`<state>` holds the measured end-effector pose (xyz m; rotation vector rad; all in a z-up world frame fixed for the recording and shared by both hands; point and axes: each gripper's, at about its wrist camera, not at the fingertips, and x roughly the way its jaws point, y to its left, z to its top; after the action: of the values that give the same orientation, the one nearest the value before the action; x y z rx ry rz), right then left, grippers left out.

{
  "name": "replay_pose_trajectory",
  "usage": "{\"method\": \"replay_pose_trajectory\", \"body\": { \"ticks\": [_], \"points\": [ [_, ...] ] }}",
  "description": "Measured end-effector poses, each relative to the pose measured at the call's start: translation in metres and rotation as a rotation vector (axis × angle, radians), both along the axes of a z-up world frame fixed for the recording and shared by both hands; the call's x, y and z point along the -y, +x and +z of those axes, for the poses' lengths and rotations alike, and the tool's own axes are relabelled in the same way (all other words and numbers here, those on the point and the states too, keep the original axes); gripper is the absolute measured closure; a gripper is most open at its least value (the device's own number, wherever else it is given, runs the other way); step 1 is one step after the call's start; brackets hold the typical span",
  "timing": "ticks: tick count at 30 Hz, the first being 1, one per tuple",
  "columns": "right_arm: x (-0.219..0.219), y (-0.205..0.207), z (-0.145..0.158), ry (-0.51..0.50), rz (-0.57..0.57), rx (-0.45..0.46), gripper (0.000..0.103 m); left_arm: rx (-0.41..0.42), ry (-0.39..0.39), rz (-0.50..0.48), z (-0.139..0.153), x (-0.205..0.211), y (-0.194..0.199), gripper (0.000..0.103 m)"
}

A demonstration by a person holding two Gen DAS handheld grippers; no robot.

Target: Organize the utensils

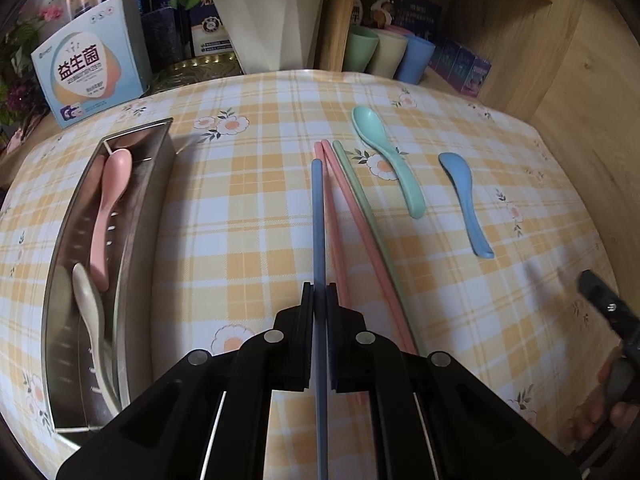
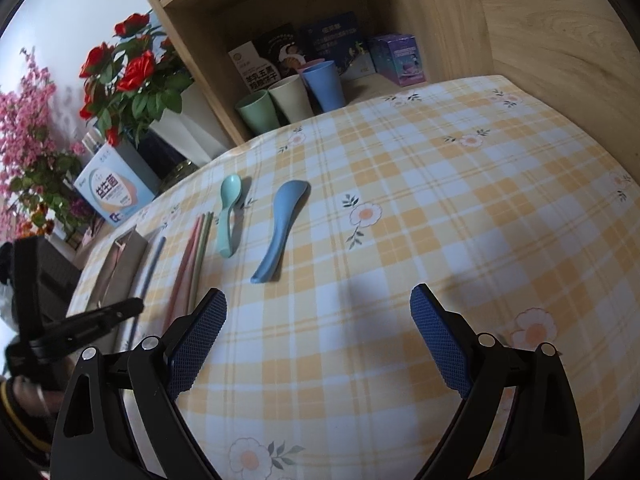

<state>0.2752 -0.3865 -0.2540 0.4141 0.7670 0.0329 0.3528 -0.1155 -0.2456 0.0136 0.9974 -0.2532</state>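
Observation:
My left gripper is shut on a blue chopstick, held just above the checked tablecloth. Two pink chopsticks and a green chopstick lie right beside it. A mint spoon and a blue spoon lie further right. A metal utensil tray at the left holds a pink spoon and a beige spoon. My right gripper is open and empty above the cloth, with the blue spoon and mint spoon ahead of it.
A white flower pot with red roses, a blue-and-white box and three cups stand at the table's back edge. A wooden shelf unit borders the right side, holding boxes and cups.

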Motion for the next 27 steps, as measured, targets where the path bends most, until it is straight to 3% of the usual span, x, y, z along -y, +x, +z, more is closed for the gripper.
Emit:
{"method": "replay_pose_trajectory", "body": {
  "ticks": [2, 5, 15, 18, 27],
  "points": [
    [-0.004, 0.003, -0.004, -0.008, 0.017, 0.007, 0.014, 0.007, -0.005, 0.001, 0.003, -0.001, -0.004, 0.097],
    [-0.01, 0.013, -0.009, -0.047, 0.047, 0.01, 0.029, 0.013, -0.022, 0.004, 0.006, -0.004, -0.008, 0.097],
    [-0.037, 0.063, -0.007, -0.076, 0.142, -0.001, 0.048, 0.049, -0.073, 0.032, 0.02, -0.019, -0.015, 0.097],
    [-0.051, 0.079, -0.005, -0.095, 0.178, -0.005, 0.051, 0.056, -0.092, 0.049, 0.022, -0.026, -0.016, 0.097],
    [-0.058, 0.117, -0.021, -0.146, 0.142, -0.089, 0.057, 0.058, -0.129, 0.056, 0.022, -0.039, -0.018, 0.097]
  ]
}}
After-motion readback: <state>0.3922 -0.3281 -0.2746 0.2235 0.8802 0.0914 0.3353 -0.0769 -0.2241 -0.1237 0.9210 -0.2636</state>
